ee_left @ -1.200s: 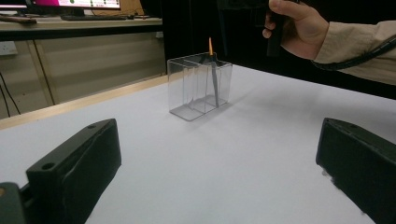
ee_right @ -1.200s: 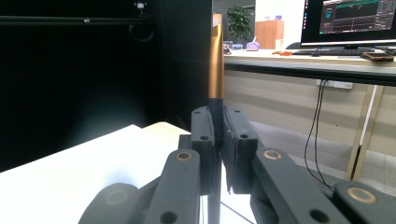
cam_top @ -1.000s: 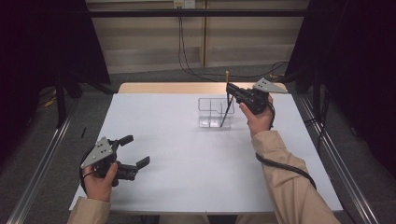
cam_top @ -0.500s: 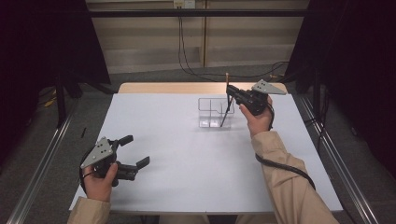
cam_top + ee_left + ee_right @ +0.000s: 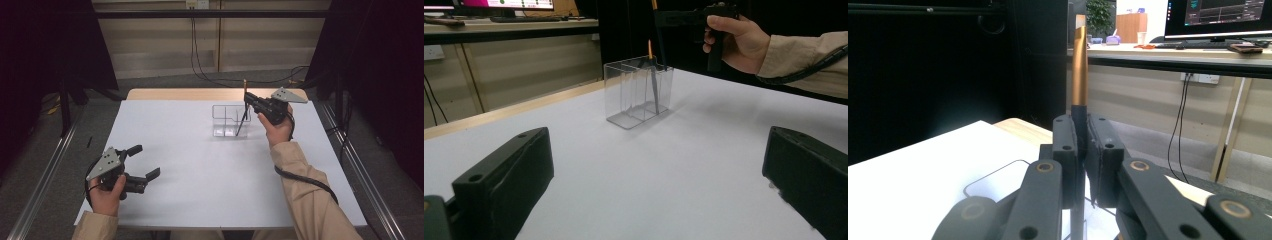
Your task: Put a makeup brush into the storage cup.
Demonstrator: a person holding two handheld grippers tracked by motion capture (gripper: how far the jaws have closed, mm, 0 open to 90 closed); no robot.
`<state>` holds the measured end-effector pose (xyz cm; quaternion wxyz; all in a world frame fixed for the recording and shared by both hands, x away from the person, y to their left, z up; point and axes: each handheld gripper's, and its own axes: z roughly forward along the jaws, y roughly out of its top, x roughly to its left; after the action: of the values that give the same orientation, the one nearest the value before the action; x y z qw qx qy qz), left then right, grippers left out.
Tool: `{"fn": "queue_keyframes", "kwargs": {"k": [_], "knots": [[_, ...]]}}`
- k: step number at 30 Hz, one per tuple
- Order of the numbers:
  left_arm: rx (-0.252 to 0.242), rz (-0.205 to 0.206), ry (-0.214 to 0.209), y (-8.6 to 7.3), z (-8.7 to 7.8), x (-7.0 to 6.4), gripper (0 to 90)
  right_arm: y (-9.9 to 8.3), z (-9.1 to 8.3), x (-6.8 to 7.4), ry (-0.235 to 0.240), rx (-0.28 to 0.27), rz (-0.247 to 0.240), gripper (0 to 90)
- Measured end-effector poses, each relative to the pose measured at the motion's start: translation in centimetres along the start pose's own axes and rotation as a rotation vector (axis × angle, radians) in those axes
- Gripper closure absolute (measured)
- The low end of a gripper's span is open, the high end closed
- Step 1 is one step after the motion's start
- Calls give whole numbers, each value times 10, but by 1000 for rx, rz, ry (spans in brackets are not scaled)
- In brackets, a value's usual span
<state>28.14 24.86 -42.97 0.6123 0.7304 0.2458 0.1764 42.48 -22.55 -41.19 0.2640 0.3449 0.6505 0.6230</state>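
Observation:
A clear plastic holder with compartments stands at the table's far middle. My right gripper hovers over its right end, shut on a slim dark pen with a copper top. The pen stands upright, its lower part down inside the holder. In the right gripper view the jaws pinch the pen just below the copper section. In the left gripper view a dark stick with an orange tip shows inside the holder; whether it is a second pen I cannot tell. My left gripper rests open at the near left, holding nothing.
The white table has bare room between the two hands. A wooden strip runs along its far edge. Metal rails flank both sides, and cables hang down the wall behind.
The right gripper has sunk slightly with the pen, whose lower end now reaches deeper into the holder. The left gripper has stayed in place.

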Motion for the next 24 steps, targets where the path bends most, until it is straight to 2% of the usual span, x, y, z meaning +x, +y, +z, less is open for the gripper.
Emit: {"fn": "queue_keyframes", "kwargs": {"k": [24], "knots": [[1, 5, -3, 1, 0, -1, 0, -9, -2, -1, 14, 8, -6, 836]]}}
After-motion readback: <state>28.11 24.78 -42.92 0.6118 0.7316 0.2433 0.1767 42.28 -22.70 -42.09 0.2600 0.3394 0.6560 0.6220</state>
